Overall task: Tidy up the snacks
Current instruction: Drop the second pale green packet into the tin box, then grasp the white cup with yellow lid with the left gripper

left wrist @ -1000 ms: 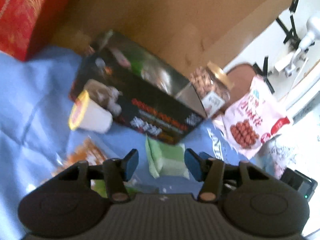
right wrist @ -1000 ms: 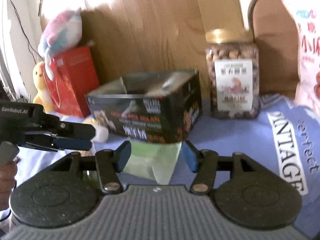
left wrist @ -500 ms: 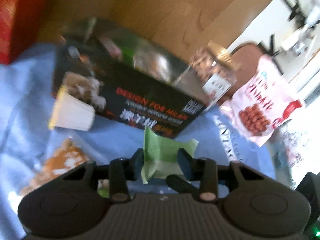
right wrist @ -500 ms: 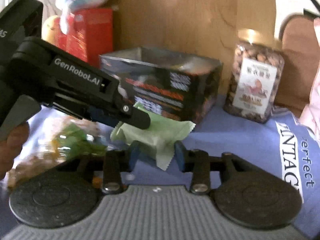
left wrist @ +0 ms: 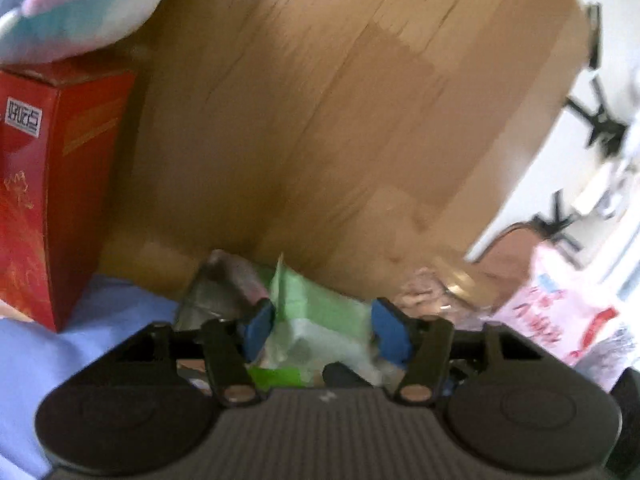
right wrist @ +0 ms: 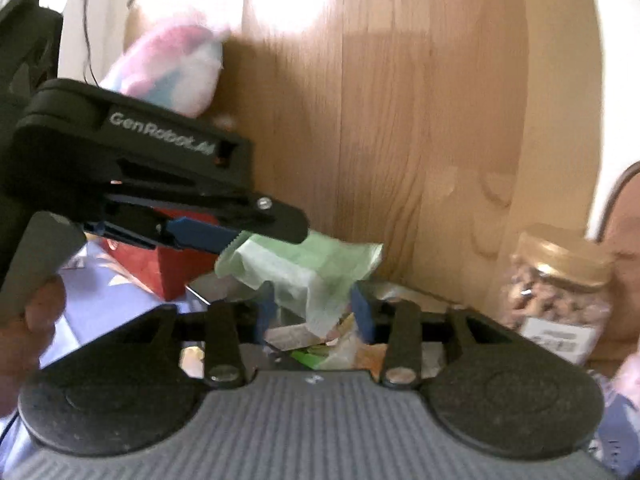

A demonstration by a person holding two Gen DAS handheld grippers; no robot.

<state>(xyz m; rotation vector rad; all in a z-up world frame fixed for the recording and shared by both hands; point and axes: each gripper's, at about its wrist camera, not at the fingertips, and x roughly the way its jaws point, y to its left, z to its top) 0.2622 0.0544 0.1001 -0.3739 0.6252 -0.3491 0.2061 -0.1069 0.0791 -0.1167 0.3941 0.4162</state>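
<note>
A pale green snack packet [left wrist: 320,314] hangs in the air over the open metal tin [left wrist: 212,292], whose silver inside shows just behind it. My left gripper [left wrist: 324,332] has the packet across the gap between its blue pads, which touch its two ends while the jaws are opening. In the right wrist view the left gripper [right wrist: 264,236] comes in from the left and holds the packet [right wrist: 304,264] by its left end. The packet's loose end droops between the pads of my right gripper [right wrist: 314,312], whose jaws are opening and do not press on it.
A wooden panel [right wrist: 420,120] rises right behind the tin. A red box [left wrist: 60,184] with a pastel plush toy [left wrist: 80,4] on top stands left. A jar of nuts [right wrist: 560,292] and a pink snack bag [left wrist: 560,312] are to the right, on blue cloth [left wrist: 24,356].
Both grippers have risen and moved toward the wooden panel, and the green packet has come up from the cloth to above the tin. Both pairs of jaws narrowed, then widened.
</note>
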